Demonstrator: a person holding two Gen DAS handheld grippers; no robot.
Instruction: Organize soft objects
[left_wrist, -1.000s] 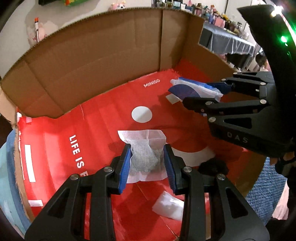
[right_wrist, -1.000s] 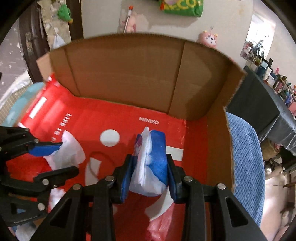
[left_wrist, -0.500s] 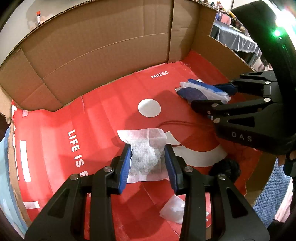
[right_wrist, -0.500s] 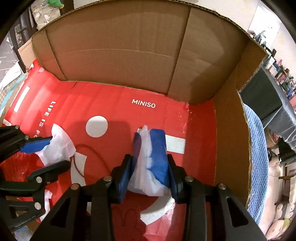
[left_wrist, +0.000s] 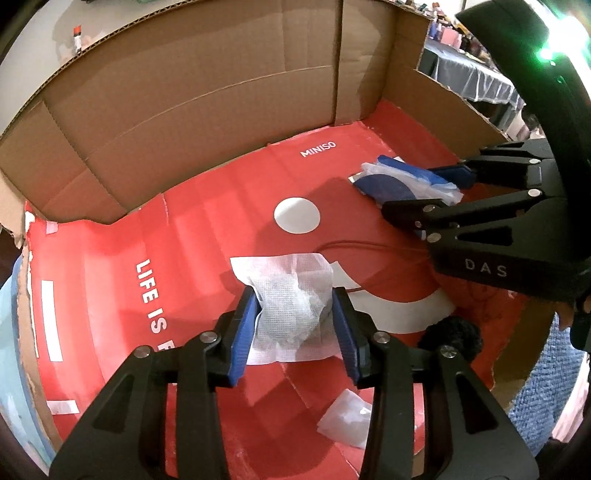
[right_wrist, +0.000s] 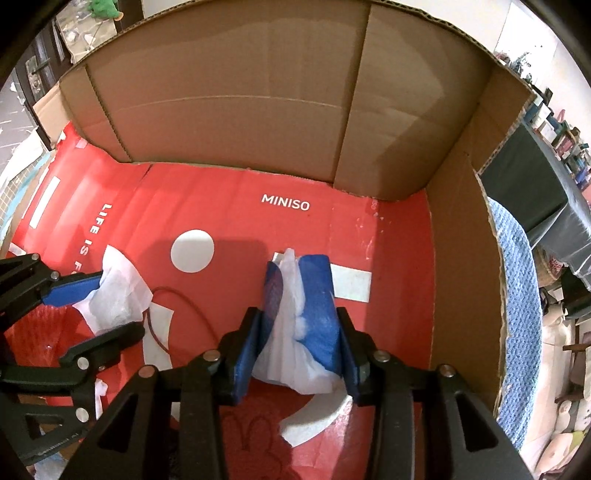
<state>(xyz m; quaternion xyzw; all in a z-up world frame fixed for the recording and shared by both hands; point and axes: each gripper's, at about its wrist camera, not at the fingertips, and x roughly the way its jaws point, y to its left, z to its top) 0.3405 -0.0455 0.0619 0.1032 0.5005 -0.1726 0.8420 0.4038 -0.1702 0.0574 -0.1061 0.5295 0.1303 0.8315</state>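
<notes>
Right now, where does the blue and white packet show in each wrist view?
Left wrist: blue and white packet upper right, between the right hand-held gripper's fingers.
Right wrist: lower centre, between that gripper's own fingers.
Shared landmark: the white MINISO lettering on the red box floor.

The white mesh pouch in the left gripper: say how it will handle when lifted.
The white mesh pouch looks soft: it bunches and creases between the left gripper, whose jaws have just been opening. Its thin flat edges would probably flop. It seems light, so it may slip out as the jaws loosen.
</notes>
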